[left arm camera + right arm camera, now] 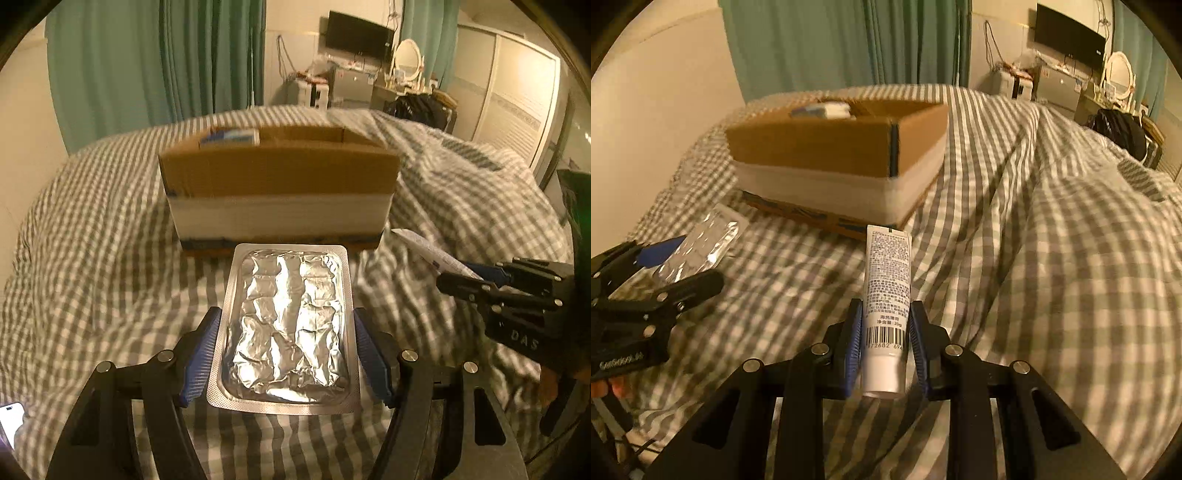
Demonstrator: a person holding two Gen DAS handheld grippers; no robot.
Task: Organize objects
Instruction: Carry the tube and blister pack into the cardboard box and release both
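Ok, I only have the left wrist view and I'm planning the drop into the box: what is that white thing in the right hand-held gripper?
Observer: A white tube, clamped between the blue pads of the right hand-held gripper, barcode side up.
Operator: Which end leads?
Observer: The flat crimped end points toward the cardboard box; the round end faces the camera.
Operator: Does the box's white band go round its right side?
Observer: Yes, it wraps past the corner and along that side.

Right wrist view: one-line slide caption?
Right gripper grips a white tube before the cardboard box on the checked bedspread.
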